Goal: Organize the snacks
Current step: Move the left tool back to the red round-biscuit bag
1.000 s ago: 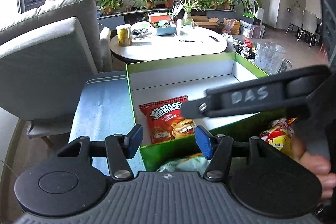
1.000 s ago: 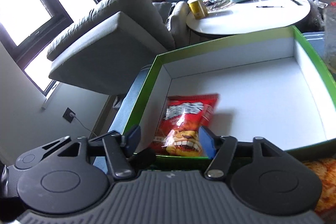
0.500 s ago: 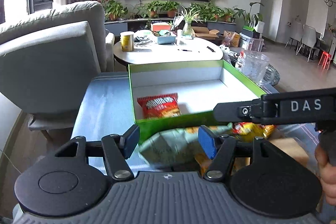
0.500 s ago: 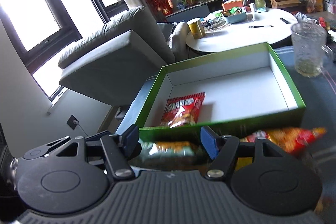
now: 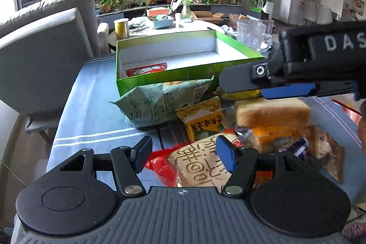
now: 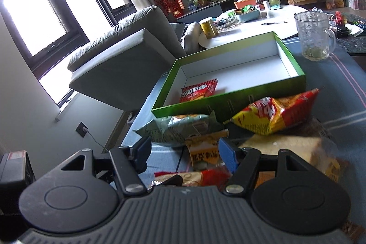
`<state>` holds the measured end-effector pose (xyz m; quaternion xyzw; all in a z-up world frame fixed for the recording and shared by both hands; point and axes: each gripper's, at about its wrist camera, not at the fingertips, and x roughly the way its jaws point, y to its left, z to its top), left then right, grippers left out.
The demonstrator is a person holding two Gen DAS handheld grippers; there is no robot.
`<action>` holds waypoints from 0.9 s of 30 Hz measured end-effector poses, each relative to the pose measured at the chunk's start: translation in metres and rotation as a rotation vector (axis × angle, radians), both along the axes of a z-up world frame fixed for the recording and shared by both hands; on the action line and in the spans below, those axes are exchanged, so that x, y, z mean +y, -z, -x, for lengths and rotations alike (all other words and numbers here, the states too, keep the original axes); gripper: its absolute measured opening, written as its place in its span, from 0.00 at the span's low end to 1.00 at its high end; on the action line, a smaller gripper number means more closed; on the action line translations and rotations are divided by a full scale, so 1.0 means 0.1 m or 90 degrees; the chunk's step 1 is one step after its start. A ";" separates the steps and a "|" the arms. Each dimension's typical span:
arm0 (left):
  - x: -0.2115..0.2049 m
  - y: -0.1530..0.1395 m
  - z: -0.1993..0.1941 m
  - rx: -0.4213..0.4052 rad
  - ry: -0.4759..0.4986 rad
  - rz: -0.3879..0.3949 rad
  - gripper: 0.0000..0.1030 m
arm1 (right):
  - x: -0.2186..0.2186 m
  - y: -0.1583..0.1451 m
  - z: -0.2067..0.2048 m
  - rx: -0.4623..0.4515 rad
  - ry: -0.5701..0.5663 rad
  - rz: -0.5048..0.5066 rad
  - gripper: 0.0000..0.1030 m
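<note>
A green box (image 5: 187, 76) with white inside stands on the blue cloth, and one red snack packet (image 5: 146, 70) lies in its near left corner. In front of it is a pile: a pale green bag (image 5: 164, 102), a yellow packet (image 5: 203, 120), wrapped bread (image 5: 272, 111) and a beige packet (image 5: 199, 168). My left gripper (image 5: 183, 154) is open above the beige packet. My right gripper (image 6: 183, 152) is open over an orange packet (image 6: 203, 152), beside a red-yellow chip bag (image 6: 274, 116). Its fingers (image 5: 247, 78) reach in from the right just above the bread in the left wrist view.
A glass pitcher (image 6: 315, 38) stands right of the box (image 6: 228, 104). A grey armchair (image 5: 45, 56) is at the table's left edge. Behind the box is a round white table (image 6: 263, 24) with a yellow can. A hand (image 5: 361, 129) shows at the right edge.
Both grippers have drawn back from the green box toward me. The box now looks smaller and farther away, and the snack pile has come into view under both grippers.
</note>
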<state>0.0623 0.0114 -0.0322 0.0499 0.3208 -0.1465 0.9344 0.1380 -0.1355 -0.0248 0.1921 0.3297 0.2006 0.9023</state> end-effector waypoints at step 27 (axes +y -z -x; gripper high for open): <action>0.14 0.05 0.34 0.039 -0.021 0.036 0.57 | -0.08 0.30 0.36 0.053 -0.009 0.003 0.99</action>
